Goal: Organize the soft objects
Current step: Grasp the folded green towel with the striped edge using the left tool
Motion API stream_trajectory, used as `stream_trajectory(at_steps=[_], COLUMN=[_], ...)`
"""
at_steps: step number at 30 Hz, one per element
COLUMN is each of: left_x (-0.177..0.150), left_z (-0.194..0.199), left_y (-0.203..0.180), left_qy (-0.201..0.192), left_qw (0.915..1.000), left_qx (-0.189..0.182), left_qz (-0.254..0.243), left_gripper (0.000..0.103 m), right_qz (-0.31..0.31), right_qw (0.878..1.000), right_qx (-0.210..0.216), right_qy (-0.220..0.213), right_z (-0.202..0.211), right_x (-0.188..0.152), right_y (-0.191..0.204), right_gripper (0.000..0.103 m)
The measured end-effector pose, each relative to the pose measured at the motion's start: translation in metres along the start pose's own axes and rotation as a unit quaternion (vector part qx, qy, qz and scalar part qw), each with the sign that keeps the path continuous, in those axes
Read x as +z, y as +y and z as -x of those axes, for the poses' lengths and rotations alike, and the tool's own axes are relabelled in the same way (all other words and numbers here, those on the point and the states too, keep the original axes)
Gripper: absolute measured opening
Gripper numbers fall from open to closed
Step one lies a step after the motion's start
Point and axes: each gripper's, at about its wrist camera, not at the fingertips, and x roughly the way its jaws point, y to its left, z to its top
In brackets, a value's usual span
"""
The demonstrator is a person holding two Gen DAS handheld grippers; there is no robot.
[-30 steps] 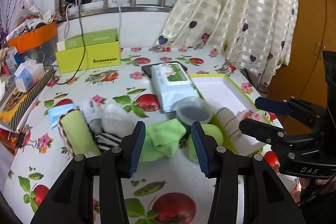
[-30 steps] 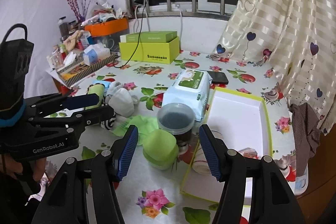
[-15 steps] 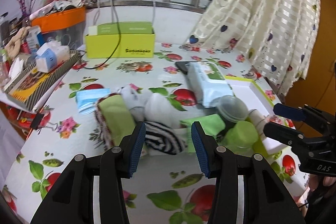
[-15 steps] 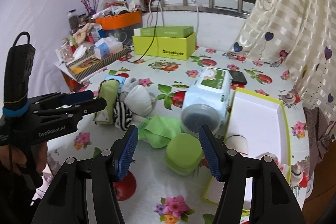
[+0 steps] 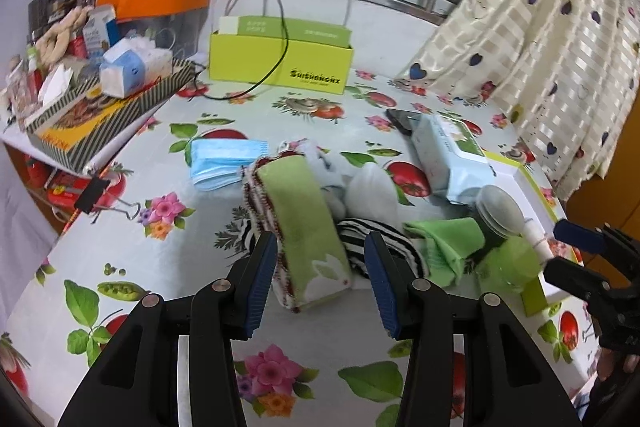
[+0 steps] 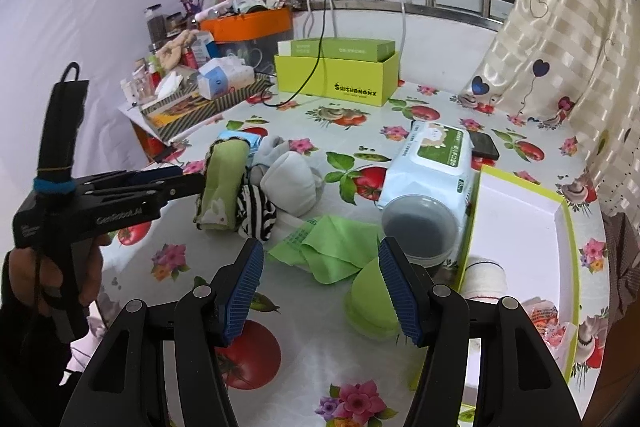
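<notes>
A folded green towel [image 5: 306,223] with a red-and-white edge lies on the flowered tablecloth, its near end between the spread blue pads of my left gripper [image 5: 322,279], which is open and not pressing it. Beside it lie a black-and-white striped sock [image 5: 386,253], white socks [image 5: 372,193], a green cloth [image 5: 446,241] and a blue face mask [image 5: 224,163]. My right gripper [image 6: 322,291] is open above the green cloth [image 6: 332,251], with nothing held. From the right wrist view, the left gripper [image 6: 188,179] reaches the green towel [image 6: 222,187] from the left.
A white tray with a yellow-green rim [image 6: 520,223] holds a rolled white item [image 6: 482,277] at the right. A wet-wipe pack [image 6: 432,163], a lidded tub [image 6: 420,227] and a green round container [image 6: 372,303] stand nearby. A yellow-green box [image 6: 340,79] and shelf clutter [image 6: 200,83] sit behind.
My left gripper swung left from the green cloth and tub across the striped sock, and now straddles the folded green towel. My right gripper drifted left toward the green cloth. Both stayed open.
</notes>
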Motion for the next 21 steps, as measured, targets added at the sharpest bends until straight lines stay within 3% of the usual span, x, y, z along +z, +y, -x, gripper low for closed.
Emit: stream_trajectory(at_steps=[11, 18, 21], left_x=[0.003, 0.002, 0.004], left_z=[-0.023, -0.033, -0.042], left_y=[0.03, 0.025, 0.023], left_qy=[0.015, 0.02, 0.028], left_qw=[0.9989, 0.9983, 0.9981], left_qx=[0.011, -0.025, -0.028], left_qz=[0.043, 0.049, 0.047], left_gripper=[0.047, 0.048, 0.055], right_qz=[0.01, 0.011, 0.012], right_qw=[1.0, 1.0, 1.0], right_qx=[0.009, 0.01, 0.011], right_qy=[0.014, 0.023, 0.025], right_z=[-0.016, -0.025, -0.029], right_x=[0.004, 0.007, 0.008], right_y=[0.005, 0.008, 0.009], right_gripper=[0.06, 0.06, 0.06])
